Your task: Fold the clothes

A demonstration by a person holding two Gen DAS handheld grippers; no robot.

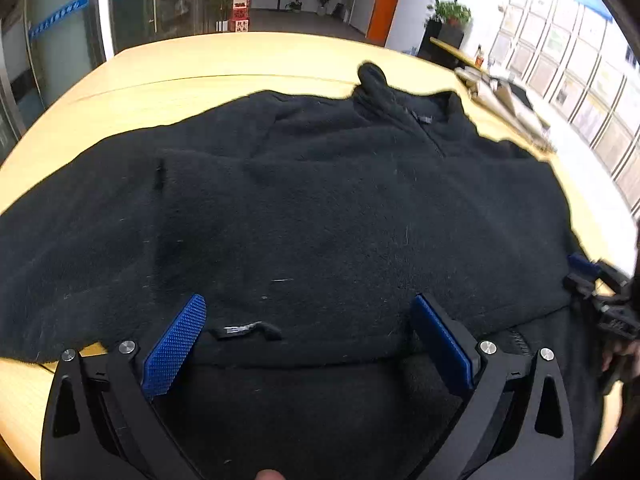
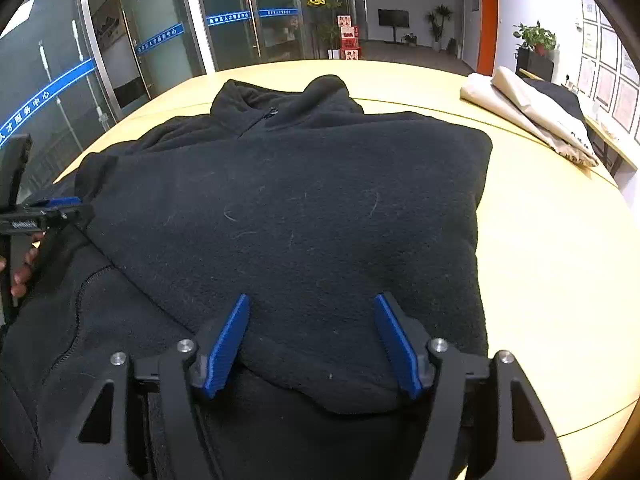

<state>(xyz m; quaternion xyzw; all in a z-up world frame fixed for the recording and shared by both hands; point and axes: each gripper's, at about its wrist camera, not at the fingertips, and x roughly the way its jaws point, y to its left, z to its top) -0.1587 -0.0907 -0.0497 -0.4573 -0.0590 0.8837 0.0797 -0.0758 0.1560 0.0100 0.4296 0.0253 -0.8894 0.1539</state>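
Note:
A black fleece jacket (image 1: 312,208) lies on the yellow wooden table (image 1: 200,64), collar and zip at the far side. It also shows in the right wrist view (image 2: 288,208), with a folded layer lying over its lower part. My left gripper (image 1: 310,312) is open, its blue pads either side of the folded hem near a small label (image 1: 240,330). My right gripper (image 2: 312,312) is open, straddling the fold's near edge. Each gripper shows at the edge of the other's view: the right gripper (image 1: 600,292) and the left gripper (image 2: 44,212).
A folded beige cloth and a dark garment (image 2: 536,112) lie at the table's far right. Bare table (image 2: 540,280) runs to the right of the jacket. Glass doors and a potted plant (image 2: 536,38) stand beyond the table.

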